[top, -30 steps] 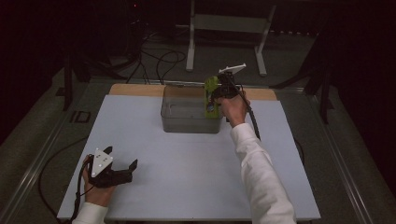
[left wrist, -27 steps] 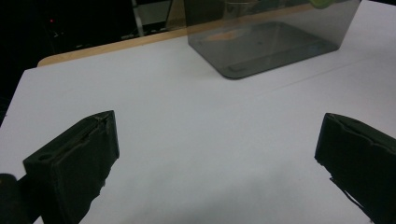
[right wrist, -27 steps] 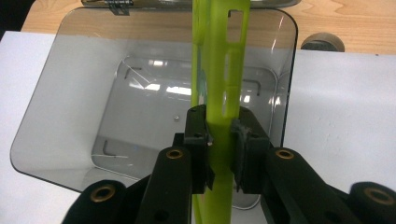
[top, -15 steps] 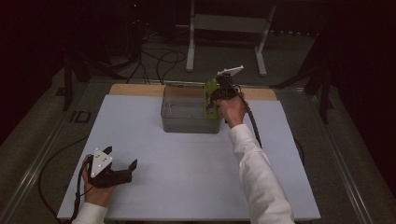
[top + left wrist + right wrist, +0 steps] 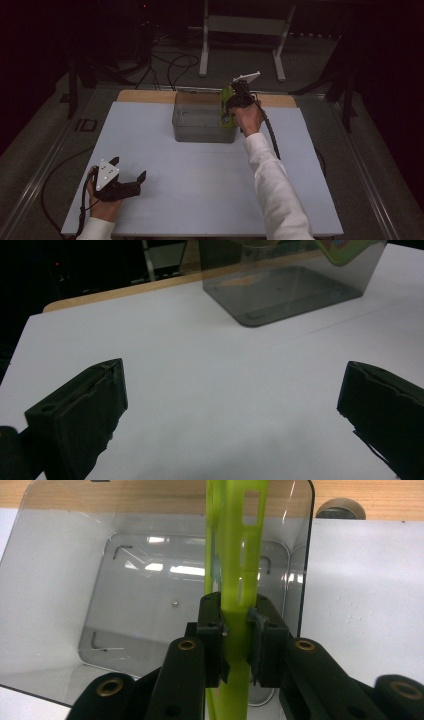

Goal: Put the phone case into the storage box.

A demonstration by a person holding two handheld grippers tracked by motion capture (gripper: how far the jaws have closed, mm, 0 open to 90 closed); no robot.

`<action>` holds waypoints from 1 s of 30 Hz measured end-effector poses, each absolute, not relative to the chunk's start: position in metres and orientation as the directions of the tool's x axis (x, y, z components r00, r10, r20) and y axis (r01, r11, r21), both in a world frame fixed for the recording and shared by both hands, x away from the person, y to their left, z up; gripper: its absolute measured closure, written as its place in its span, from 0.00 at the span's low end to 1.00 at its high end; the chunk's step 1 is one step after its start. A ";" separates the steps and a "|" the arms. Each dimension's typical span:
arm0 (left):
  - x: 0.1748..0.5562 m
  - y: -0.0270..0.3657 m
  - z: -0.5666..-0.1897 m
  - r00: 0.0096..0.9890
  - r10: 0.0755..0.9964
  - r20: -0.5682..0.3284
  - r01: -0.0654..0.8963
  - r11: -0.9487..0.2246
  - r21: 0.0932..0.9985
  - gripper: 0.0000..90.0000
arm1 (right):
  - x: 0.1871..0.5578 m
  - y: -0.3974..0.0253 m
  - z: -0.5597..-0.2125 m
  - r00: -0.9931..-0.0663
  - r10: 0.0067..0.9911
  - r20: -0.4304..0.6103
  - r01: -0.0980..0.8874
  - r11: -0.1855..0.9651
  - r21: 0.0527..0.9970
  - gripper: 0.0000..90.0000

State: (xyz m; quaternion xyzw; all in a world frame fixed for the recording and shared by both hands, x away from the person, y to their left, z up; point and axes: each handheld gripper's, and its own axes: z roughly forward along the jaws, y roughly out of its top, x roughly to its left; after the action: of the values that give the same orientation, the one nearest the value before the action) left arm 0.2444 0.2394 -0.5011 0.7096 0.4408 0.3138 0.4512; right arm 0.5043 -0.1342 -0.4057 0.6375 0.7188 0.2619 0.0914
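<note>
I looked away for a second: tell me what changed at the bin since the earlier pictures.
Hardly anything. The right gripper, shut on the green plastic piece, has edged slightly down and inward over the clear bin, near its right end. The left gripper rests open on the white table as before; the bin has not moved.

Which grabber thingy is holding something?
The right gripper, up over the clear bin, pinches a flat green plastic piece. The left gripper sits open with nothing in it.

From where I sit the room is dark and only the white table (image 5: 200, 175) is lit from above. Ceiling light glares off the clear bin (image 5: 150, 570), and my left gripper (image 5: 235, 415) blurs up close.
</note>
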 end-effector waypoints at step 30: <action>0.245 0.240 -0.501 0.416 0.908 0.048 0.342 -0.205 0.917 0.00 | 0.514 -0.129 -0.429 -0.153 0.976 0.152 0.898 0.074 0.433 0.87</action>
State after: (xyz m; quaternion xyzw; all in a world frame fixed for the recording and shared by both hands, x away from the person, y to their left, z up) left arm 0.2448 0.2402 -0.5012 0.7102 0.4401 0.3132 0.4514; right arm 0.5143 -0.1291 -0.4294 0.6445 0.7272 0.2187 0.0895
